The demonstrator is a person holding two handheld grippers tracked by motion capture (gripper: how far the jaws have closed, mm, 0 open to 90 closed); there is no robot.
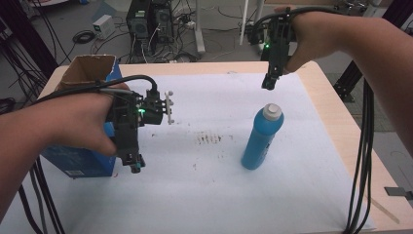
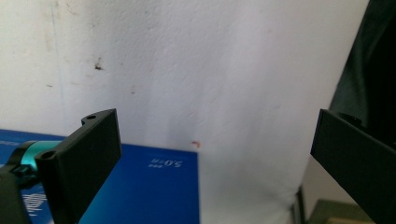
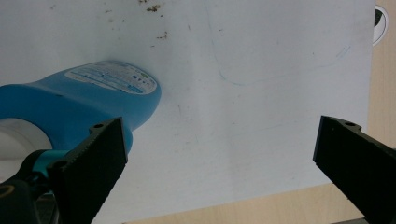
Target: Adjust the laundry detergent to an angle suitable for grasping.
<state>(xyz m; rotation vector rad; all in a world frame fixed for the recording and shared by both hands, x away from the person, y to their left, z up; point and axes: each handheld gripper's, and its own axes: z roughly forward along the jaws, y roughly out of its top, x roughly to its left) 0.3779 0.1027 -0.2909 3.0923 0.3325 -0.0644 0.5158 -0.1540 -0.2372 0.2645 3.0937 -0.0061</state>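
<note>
Overhead, the right gripper point(image 1: 270, 84) hangs above and just behind the blue bottle point(image 1: 262, 137), jaws spread wide and empty; in the right gripper view the bottle's white cap point(image 3: 18, 140) sits off to the left of the gap, not between the jaws. Bottle stands upright on the white sheet point(image 1: 204, 195), right of centre, well apart from the blue carton point(image 1: 80, 158) at the left edge, whose top flaps stand open. Left gripper point(image 1: 134, 163) hovers just beside the carton's front, jaws also wide with nothing between them. Likely step: picking up the bottle, possibly for the carton. To do it well, the right hand should first shift until the bottle's neck or upper body lies centred between the jaws, then descend squarely. Closing off-centre risks tipping a tall, narrow bottle. The smooth plastic may slip, so gripping below the cap shoulder looks safest.
</note>
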